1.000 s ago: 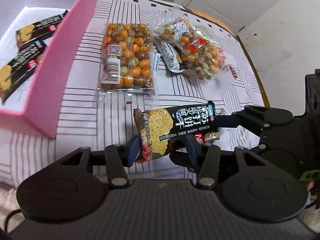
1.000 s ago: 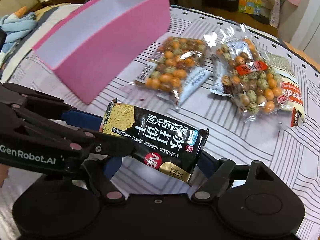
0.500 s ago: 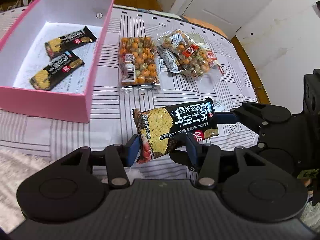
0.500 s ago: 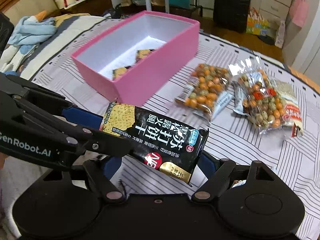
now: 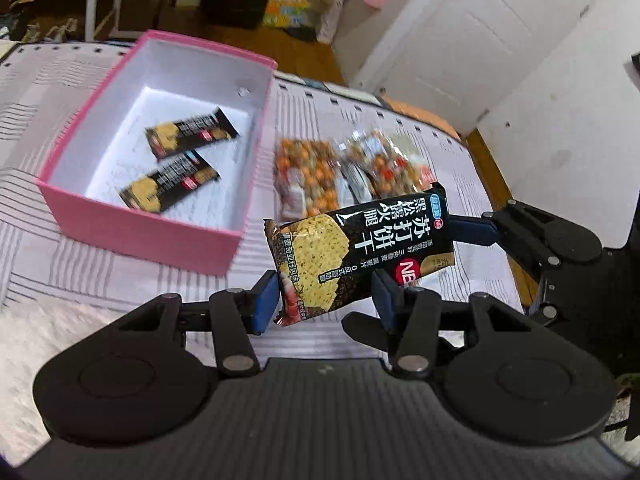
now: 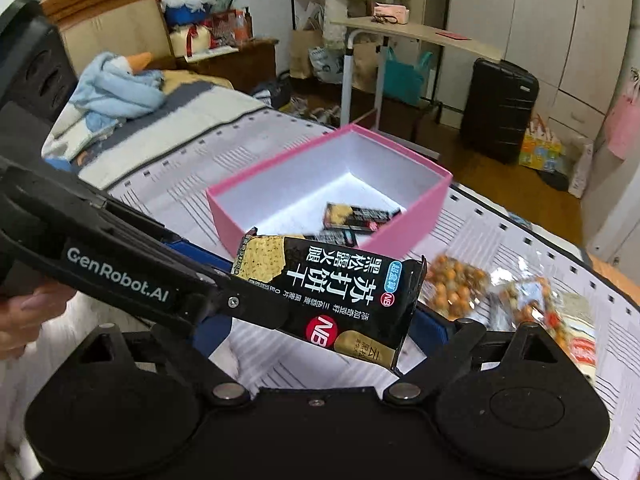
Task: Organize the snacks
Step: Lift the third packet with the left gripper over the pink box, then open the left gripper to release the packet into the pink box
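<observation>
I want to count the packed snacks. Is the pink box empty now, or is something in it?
Not empty. The pink box is open and two black cracker packets lie flat on its white floor.

Left gripper [image 5: 324,300]: matte black linkage arms, silver pivot pins, blue pads [image 5: 265,300], ribbed dark body, white "GenRobot.AI" lettering along one arm. Right gripper [image 6: 320,320]: same black build, blue pads, silver screws.

A black suitcase [image 6: 498,110] stands upright by the pale wardrobe doors [image 6: 560,20]. Left of it, a light side table [image 6: 416,34] carries a pink pouch [image 6: 391,13], with paper bags [image 6: 304,54] crowded beneath. A blue blanket [image 6: 116,94] lies bunched on the bed, near a wooden headboard [image 6: 116,28]. A white door [image 5: 452,36] stands closed.
</observation>
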### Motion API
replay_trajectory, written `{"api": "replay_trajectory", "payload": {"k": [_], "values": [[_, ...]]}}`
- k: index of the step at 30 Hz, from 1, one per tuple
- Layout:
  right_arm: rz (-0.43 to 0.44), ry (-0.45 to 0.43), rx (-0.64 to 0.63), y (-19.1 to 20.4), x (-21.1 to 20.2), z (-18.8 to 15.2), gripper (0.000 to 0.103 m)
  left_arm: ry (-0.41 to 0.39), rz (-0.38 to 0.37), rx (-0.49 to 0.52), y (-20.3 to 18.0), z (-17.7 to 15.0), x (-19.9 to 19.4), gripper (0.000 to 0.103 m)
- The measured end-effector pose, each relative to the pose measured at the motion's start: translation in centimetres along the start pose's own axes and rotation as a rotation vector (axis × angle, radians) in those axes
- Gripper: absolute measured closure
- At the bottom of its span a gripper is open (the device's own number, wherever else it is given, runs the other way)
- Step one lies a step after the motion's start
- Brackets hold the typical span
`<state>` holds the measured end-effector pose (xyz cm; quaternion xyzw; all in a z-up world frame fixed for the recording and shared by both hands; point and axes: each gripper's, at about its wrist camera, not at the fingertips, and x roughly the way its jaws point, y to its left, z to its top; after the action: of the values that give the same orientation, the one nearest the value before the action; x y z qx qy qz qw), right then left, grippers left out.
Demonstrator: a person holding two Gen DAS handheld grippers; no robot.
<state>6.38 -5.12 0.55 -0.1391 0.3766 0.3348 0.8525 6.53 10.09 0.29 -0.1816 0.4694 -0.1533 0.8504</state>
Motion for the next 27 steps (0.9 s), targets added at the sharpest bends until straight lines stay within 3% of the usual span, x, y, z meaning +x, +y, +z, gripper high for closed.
{"api": "replay_trajectory", "payload": {"k": [9, 18, 27], "values": [[0.127, -0.001, 0.071, -1.4, 6.4, 4.0, 0.009, -0.076, 0.087, -0.067, 4.2, 3.6, -0.3, 0.055], [0.171, 0.09, 0.107, -1.0, 14.0, 5.2, 0.01, 0.0, 0.196, -0.135, 10.1, 6.8, 4.1, 0.055], [0.164, 0.128, 0.106, -1.5, 15.3, 5.1, 0.01, 0.046, 0.245, -0.154, 12.1, 7.7, 6.9, 0.048]]}}
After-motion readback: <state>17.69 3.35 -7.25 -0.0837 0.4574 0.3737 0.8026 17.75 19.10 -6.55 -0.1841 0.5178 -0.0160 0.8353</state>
